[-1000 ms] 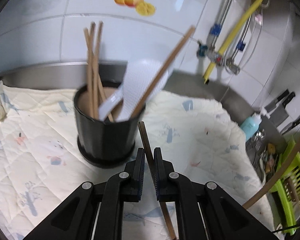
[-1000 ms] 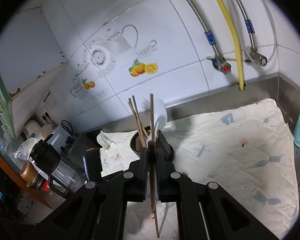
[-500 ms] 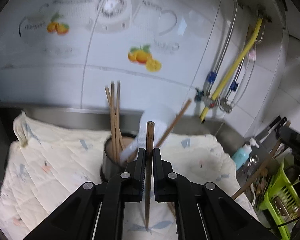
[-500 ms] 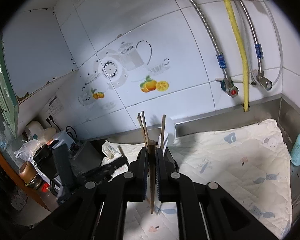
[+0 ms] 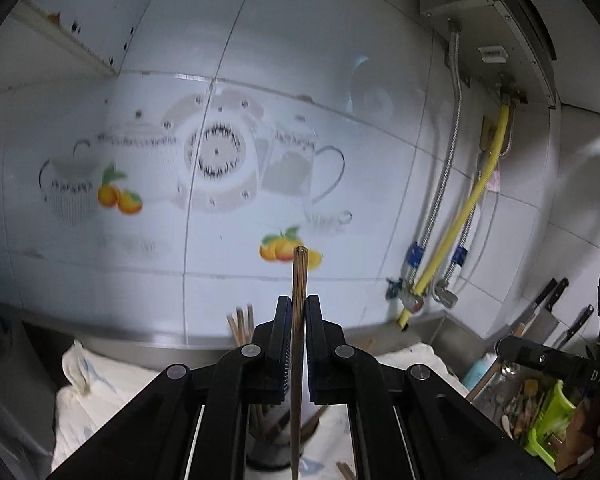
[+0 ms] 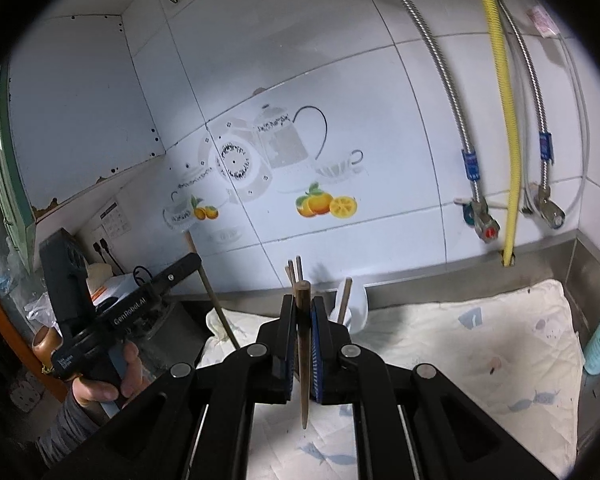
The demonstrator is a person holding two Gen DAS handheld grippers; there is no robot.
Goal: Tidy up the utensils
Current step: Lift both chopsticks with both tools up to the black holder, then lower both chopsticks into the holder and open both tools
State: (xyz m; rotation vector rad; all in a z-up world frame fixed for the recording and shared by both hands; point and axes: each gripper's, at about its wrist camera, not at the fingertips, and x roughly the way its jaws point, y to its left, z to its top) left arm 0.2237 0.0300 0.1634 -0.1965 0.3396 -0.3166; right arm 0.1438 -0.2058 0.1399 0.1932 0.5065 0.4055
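Clearly, with the left gripper (image 5: 296, 344) and right gripper (image 6: 303, 344) each clamped shut on one upright chopstick (image 5: 298, 320) at centre frame, a thin stick could pivot and miss the black holder (image 5: 268, 440) at the bottom centre.

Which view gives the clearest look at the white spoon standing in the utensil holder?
The right wrist view: the white spoon rises beside the right claw. In the left wrist view it is almost hidden behind the left claw.

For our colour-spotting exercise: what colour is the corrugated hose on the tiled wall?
Yellow corrugated hose; clearest in the right wrist view.
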